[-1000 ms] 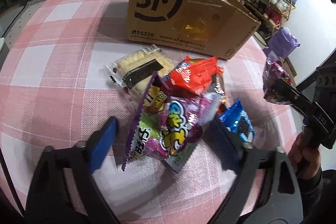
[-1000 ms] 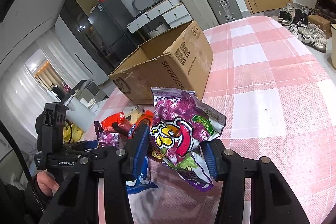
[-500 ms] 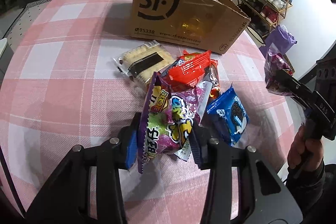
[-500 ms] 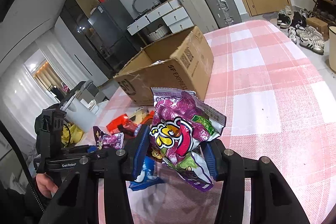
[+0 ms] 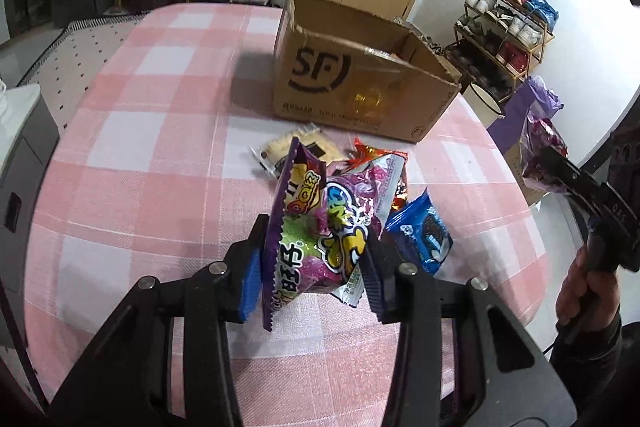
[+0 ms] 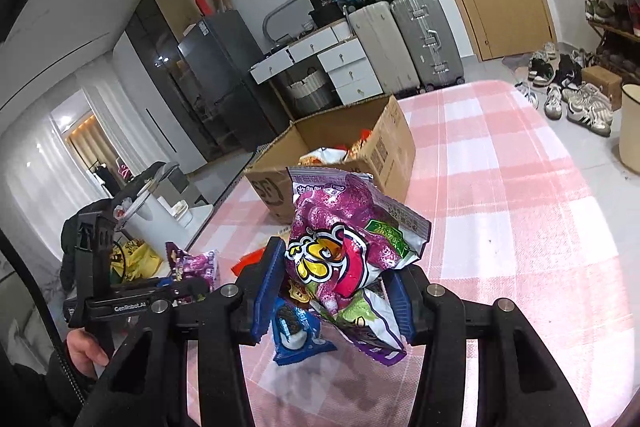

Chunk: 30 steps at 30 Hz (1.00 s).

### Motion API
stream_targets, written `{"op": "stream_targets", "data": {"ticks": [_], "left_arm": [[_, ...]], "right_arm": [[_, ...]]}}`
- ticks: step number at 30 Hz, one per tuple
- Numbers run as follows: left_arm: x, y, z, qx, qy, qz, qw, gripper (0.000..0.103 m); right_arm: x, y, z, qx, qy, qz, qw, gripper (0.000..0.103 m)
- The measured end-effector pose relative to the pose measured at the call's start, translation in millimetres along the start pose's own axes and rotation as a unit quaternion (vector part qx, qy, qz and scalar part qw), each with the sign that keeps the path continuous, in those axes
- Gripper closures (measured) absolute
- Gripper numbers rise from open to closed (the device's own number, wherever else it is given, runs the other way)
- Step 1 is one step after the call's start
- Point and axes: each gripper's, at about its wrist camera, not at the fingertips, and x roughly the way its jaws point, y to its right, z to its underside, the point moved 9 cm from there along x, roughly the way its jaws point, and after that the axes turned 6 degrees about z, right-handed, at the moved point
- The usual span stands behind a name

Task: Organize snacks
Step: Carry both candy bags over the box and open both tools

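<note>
Checked tablecloth (image 5: 160, 147) | cardboard box (image 5: 352, 95) (open) behind loose snacks (image 5: 420, 239)

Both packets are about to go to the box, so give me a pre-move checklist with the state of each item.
1. Left gripper shut on its purple snack packet: ok.
2. Right gripper shut on the other purple packet: ok.
3. Cardboard box open on top: ok.
4. Room left inside the box: cannot tell.
5. Blue cookie packet free of both grips, on the table: ok.
</note>
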Motion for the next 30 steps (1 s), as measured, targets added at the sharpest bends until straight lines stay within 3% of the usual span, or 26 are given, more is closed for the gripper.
{"op": "stream_targets", "data": {"ticks": [15, 17, 18, 30], "left_arm": [[-63.4, 3.0, -61.3, 0.025, 0.065, -0.012, 0.9975, 0.064], [-75.5, 4.4, -77.7, 0.043, 0.094, -0.051, 0.9933, 0.064], [-78.8, 7.1, -82.5, 0.050, 0.100, -0.054, 0.9922, 0.064], [-78.7, 46.5, -151.5, 0.098, 0.105, -0.036, 0.9889, 0.064]], "right_arm": [[-23.6, -37.4, -62.1, -0.055, 0.020, 0.002, 0.998, 0.054], [-24.9, -42.4, -72.1, -0.060, 0.024, -0.001, 0.998, 0.054], [-24.9, -44.3, -76.0, -0.063, 0.025, -0.001, 0.998, 0.054], [-13.5, -64.8, -132.1, -0.083, 0.034, -0.012, 0.996, 0.054]]}}
